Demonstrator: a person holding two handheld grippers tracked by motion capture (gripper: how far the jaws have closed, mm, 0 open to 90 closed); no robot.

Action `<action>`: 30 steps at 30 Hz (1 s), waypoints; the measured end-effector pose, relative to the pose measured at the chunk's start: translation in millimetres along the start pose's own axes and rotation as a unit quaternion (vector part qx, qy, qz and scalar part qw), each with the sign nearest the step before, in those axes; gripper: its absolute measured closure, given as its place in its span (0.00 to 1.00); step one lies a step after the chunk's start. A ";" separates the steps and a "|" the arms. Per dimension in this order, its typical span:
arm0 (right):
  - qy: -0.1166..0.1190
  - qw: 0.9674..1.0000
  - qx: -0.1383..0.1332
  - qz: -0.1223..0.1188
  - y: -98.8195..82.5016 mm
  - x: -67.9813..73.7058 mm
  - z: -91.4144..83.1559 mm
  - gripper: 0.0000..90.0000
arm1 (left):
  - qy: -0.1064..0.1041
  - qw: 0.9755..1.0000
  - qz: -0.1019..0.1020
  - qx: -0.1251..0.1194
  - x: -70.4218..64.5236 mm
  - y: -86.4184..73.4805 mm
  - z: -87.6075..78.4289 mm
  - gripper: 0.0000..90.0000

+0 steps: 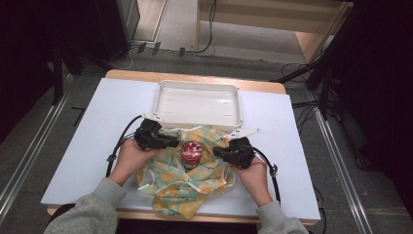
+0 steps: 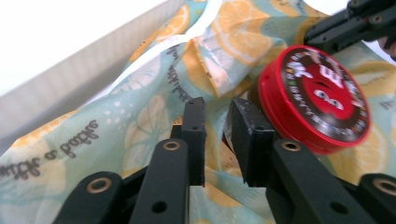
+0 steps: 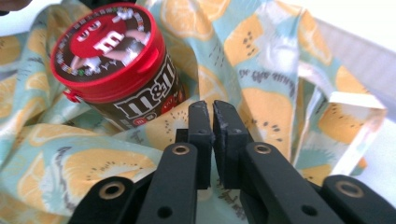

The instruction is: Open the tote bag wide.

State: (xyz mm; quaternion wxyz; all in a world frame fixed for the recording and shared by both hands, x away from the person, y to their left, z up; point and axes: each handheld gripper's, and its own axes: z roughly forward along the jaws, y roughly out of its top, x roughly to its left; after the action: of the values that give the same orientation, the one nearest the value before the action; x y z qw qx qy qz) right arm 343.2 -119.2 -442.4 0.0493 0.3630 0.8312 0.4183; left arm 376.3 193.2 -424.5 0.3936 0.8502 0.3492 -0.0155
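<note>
Resting on a lemon-print cloth bag point(image 1: 185, 183) in the near middle of the bench point(image 1: 97, 146), the candy jar point(image 1: 191, 154) stands between both grippers. The left gripper point(image 2: 217, 140) is released, with a gap and nothing inside. The right gripper point(image 3: 213, 140) is almost clenched, seemingly empty. Pulling the loose cloth could tip the jar.

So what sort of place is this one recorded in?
Most likely a lab or workshop set up for recording, not a home: a white-topped table on a bare grey floor, cables trailing across it, and metal rails along both sides.
</note>
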 end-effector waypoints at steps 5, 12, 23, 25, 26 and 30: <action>-0.003 1.000 -0.010 0.006 1.4 -3.1 -9.6 0.92 | -0.009 1.000 0.012 -0.001 -6.8 -0.3 -6.1 0.76; -0.006 1.000 -0.020 -0.005 3.9 -6.4 -21.3 0.77 | -0.019 1.000 0.024 -0.001 -14.2 -1.1 -12.9 0.69; -0.002 1.000 -0.026 0.012 1.2 -17.4 -30.0 0.58 | -0.032 0.999 0.034 -0.011 -20.2 -3.5 -21.0 0.45; -0.001 1.000 -0.026 0.014 0.7 -18.7 -31.7 0.57 | -0.036 0.999 0.038 -0.009 -21.3 -4.0 -21.4 0.43; 0.000 1.000 -0.027 0.014 0.4 -19.3 -32.2 0.56 | -0.036 0.999 0.038 -0.009 -22.0 -4.3 -21.4 0.42; -0.001 0.999 -0.027 0.020 -1.0 -22.9 -36.1 0.55 | -0.036 0.998 0.043 -0.006 -24.7 -5.9 -21.0 0.40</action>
State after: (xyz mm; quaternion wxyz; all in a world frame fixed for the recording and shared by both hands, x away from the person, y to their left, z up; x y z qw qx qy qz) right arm 345.5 -158.2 -424.9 0.0517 0.3790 0.8117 0.4414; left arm 348.9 195.8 -406.5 0.4110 0.8611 0.2981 -0.0269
